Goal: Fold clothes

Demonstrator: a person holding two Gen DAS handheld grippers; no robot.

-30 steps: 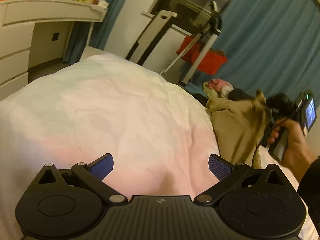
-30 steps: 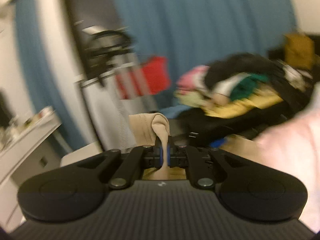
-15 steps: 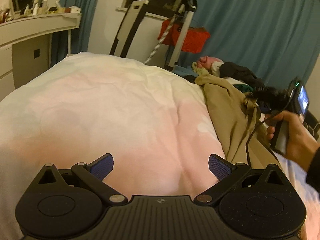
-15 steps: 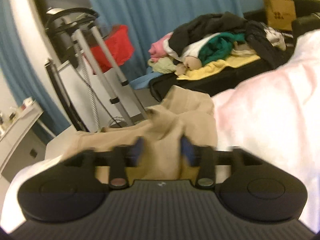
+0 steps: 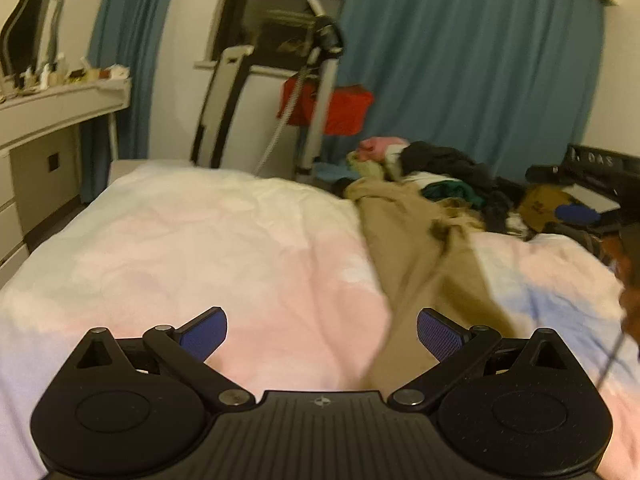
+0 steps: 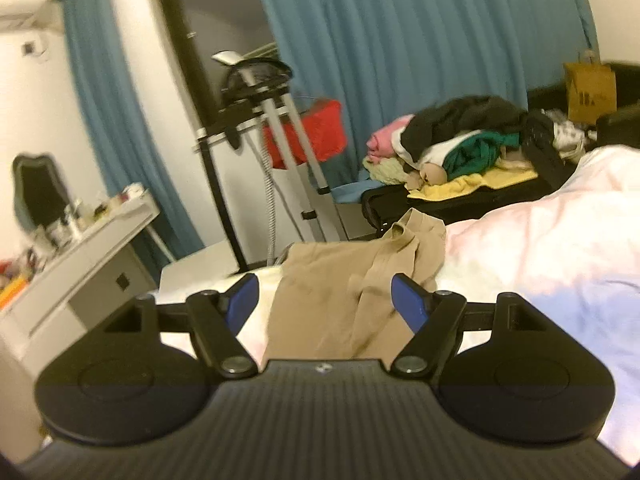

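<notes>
A tan garment (image 5: 420, 256) lies stretched out and rumpled along the right side of the bed (image 5: 200, 240), running from the far edge toward me. My left gripper (image 5: 322, 334) is open and empty, low over the pale pink cover, with the garment's near end by its right finger. In the right wrist view the same tan garment (image 6: 352, 280) lies loose on the bed just ahead of my right gripper (image 6: 324, 300), which is open and empty. The right gripper's blue pad also shows at the far right of the left wrist view (image 5: 576, 213).
A pile of mixed clothes (image 6: 460, 148) sits on a dark surface beyond the bed. A garment steamer stand (image 6: 280, 140) with a red bag (image 6: 316, 132) stands by the blue curtain. A white dresser (image 5: 48, 120) with small items is at the left.
My right gripper opened and let go of the tan garment, which dropped onto the bed. The left gripper swung its view to the right and stayed open.
</notes>
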